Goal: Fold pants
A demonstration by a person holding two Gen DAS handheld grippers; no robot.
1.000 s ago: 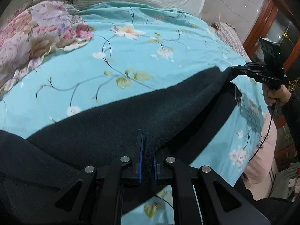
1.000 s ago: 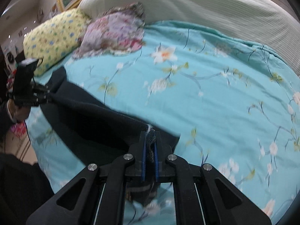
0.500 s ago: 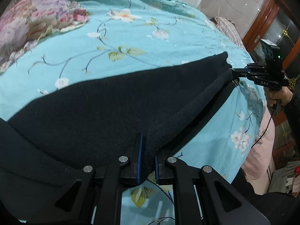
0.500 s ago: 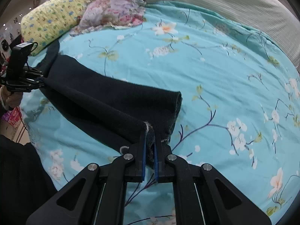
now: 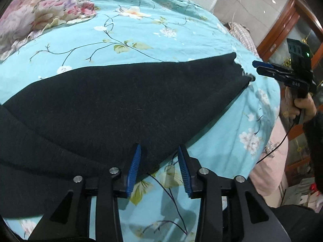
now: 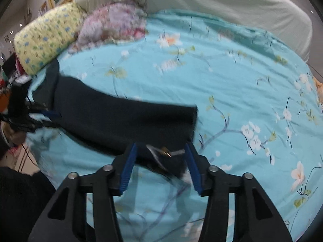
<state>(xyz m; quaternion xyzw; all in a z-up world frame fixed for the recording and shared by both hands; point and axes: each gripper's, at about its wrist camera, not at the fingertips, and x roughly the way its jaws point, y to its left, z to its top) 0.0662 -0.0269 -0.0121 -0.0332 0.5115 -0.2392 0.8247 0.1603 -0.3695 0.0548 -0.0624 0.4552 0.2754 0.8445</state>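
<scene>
- Left wrist view: the dark pants (image 5: 125,104) lie flat across the turquoise flowered bedspread (image 5: 161,40), folded lengthwise, running from the near left corner to a narrow end at the far right.
- The left gripper (image 5: 159,169) stands released at the near edge of the pants; its jaws have just been opening. The blue pads (image 5: 134,167) are apart, with the pants' edge lying loose between them and the bedspread showing beside it.
- Past the pants' far end, the right gripper (image 5: 262,68) hangs just clear of the cloth, jaws parted, held by a hand (image 5: 302,104) in a dark sleeve.
- A pink flowered pillow (image 5: 40,12) sits beyond the pants, toward the head of the bed.
- Right wrist view, blurred: the pants (image 6: 125,121) stretch from just before the gripper away to the left.
- The right gripper (image 6: 161,165) is let go, its jaws having just been opening; the pants' hem corner lies loose between the spread pads.
- At the pants' far left end the left gripper (image 6: 40,117) shows dimly; too smeared to judge there.
- A yellow pillow (image 6: 44,40) and the pink one (image 6: 113,24) lie beyond the pants.
- No containers are about.
</scene>
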